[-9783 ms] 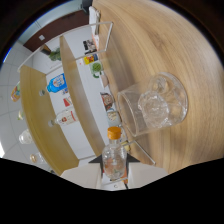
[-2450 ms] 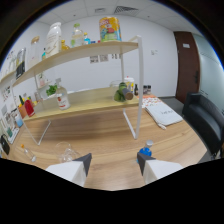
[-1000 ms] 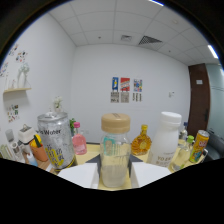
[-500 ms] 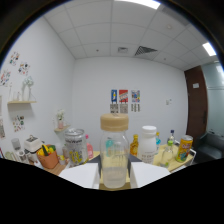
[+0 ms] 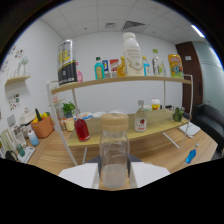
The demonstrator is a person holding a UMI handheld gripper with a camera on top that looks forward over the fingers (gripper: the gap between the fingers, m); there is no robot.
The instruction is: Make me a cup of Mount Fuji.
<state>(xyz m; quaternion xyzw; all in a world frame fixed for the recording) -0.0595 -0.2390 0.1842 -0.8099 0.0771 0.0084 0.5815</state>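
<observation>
— What's the gripper (image 5: 116, 176) got hold of?

— A clear bottle (image 5: 114, 152) with a tan screw cap (image 5: 114, 120). It stands upright between the two white fingers (image 5: 80, 174), and both seem to press its lower sides — clenched on it, as far as I can see from here. There's a little pale stuff in the bottom of the bottle; the rest looks see-through.

— And what's beyond it?

— A two-level wooden shelf (image 5: 125, 79) on white legs, standing on a wooden table (image 5: 160, 150). On the top board: a tall dark can (image 5: 65, 63) at one end, a big white bottle with a yellow label (image 5: 132, 55) near the middle, a few small bottles between them, and a yellow can (image 5: 175, 65) towards the other end.

— The lower board?

— A red bottle (image 5: 81, 129) leaning a bit, just behind the held bottle's shoulder to one side, and a small clear bottle with a red label (image 5: 140, 120) to the other side. A little green plant (image 5: 68, 108) sits further back, next to the red one.

— Anything on the table itself?

— An orange pot (image 5: 43, 127) with something green and yellow poking out, off past the shelf's leg. On the far side, a small blue thing (image 5: 190, 156) lies on the wood — can't tell what it is. Behind all that, a white wall and a dark brown door (image 5: 198, 75).
</observation>
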